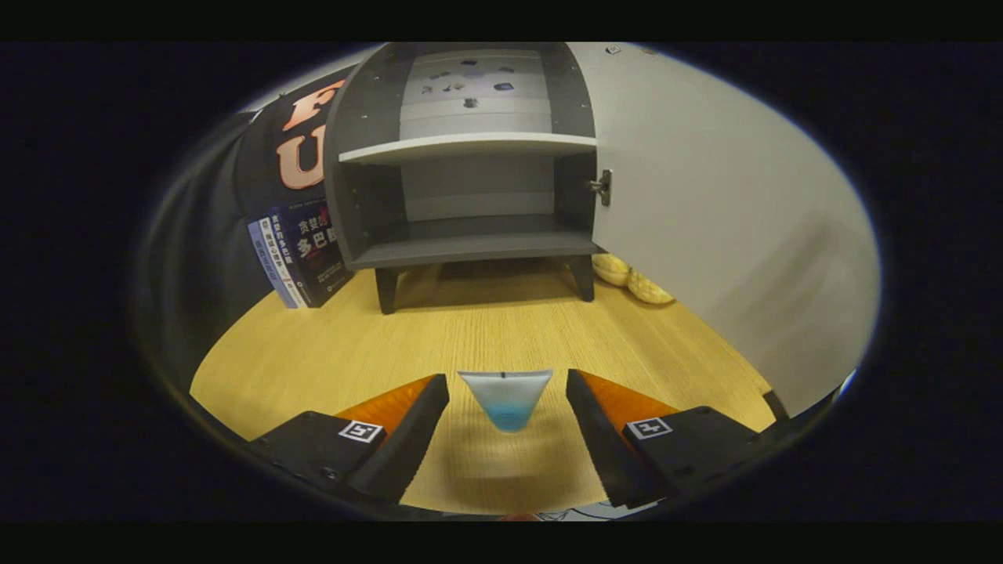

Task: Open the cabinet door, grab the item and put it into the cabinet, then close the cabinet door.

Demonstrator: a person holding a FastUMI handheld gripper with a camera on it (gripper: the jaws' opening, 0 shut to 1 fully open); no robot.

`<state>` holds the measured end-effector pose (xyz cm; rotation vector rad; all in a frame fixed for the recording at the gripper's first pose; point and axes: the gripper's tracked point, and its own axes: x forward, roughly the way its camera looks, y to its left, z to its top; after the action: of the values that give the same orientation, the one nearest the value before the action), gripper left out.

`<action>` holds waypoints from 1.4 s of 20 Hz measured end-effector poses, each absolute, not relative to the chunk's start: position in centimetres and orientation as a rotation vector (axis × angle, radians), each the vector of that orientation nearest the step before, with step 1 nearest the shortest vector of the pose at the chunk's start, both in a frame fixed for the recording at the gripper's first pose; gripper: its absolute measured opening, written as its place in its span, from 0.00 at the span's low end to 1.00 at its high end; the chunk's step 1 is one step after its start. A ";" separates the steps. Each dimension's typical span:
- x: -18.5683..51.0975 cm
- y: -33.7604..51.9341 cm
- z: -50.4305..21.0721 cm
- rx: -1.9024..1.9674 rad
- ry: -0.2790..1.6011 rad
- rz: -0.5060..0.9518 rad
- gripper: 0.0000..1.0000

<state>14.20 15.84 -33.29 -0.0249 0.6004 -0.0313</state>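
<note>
Tongs [508, 407] spread wide above the counter [313, 352], fingers [407, 427] well apart, pinching nothing; between the fingertips stands a small translucent cup [506, 398], blue at its base, touching neither finger; beyond it, bare counter; farther off, the cabinet [470, 235] on short dark legs, both shelves bare; its door [721, 235] swung open to the right; books [302, 254] lean just left of the cabinet; yellow fruit [631, 278] lies under the door's near edge.
</note>
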 end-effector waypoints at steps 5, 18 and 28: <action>14.2 15.1 -36.4 0.009 0.648 -0.038 0.95; 14.7 16.4 -31.0 0.115 0.620 0.012 0.53; 21.2 18.1 -9.8 0.094 0.294 0.053 0.52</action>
<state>21.19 18.15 -9.81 0.0942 0.2939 0.0530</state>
